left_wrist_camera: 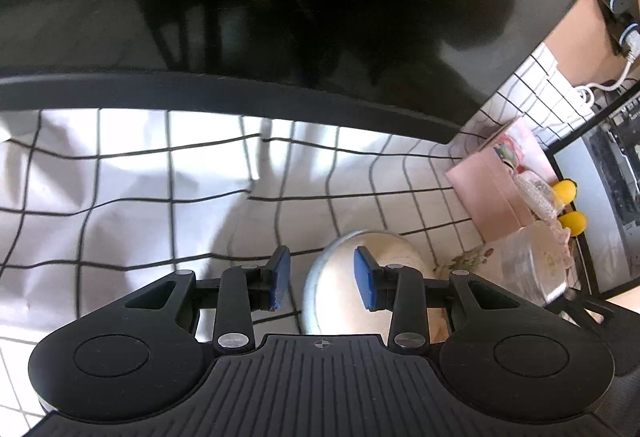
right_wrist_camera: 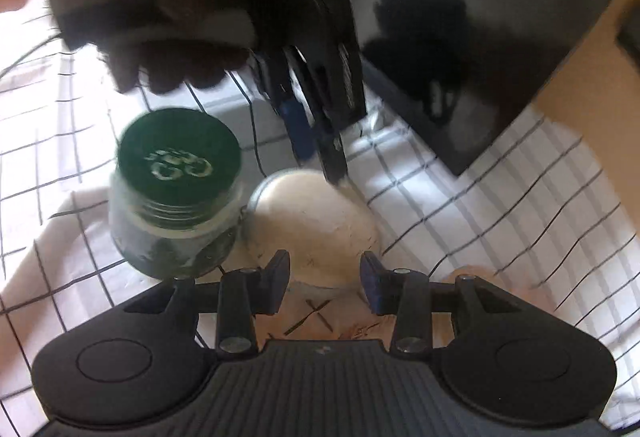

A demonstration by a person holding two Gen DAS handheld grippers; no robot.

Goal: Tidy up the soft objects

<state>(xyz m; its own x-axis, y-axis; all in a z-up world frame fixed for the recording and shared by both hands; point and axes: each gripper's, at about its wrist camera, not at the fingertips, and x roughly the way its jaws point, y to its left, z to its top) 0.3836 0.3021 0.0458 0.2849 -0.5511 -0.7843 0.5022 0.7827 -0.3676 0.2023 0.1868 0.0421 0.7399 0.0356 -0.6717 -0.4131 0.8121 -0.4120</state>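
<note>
A pale cream, rounded soft object (left_wrist_camera: 352, 289) lies on the white grid-patterned cloth (left_wrist_camera: 120, 177). My left gripper (left_wrist_camera: 323, 279) is open just above it, its right blue pad over the object's top. In the right wrist view the same cream object (right_wrist_camera: 316, 221) sits just ahead of my open, empty right gripper (right_wrist_camera: 325, 283). The left gripper (right_wrist_camera: 316, 145), held by a dark-gloved hand (right_wrist_camera: 168, 17), reaches down to the object's far edge. A glass jar with a green lid (right_wrist_camera: 178, 173) stands touching the object's left side.
A large black glossy panel (left_wrist_camera: 280, 17) stands along the cloth's far edge. At the right are a pink box (left_wrist_camera: 492, 181), a clear container (left_wrist_camera: 528, 265) and two yellow balls (left_wrist_camera: 568, 205). A printed cross mark (right_wrist_camera: 316, 313) shows under my right gripper.
</note>
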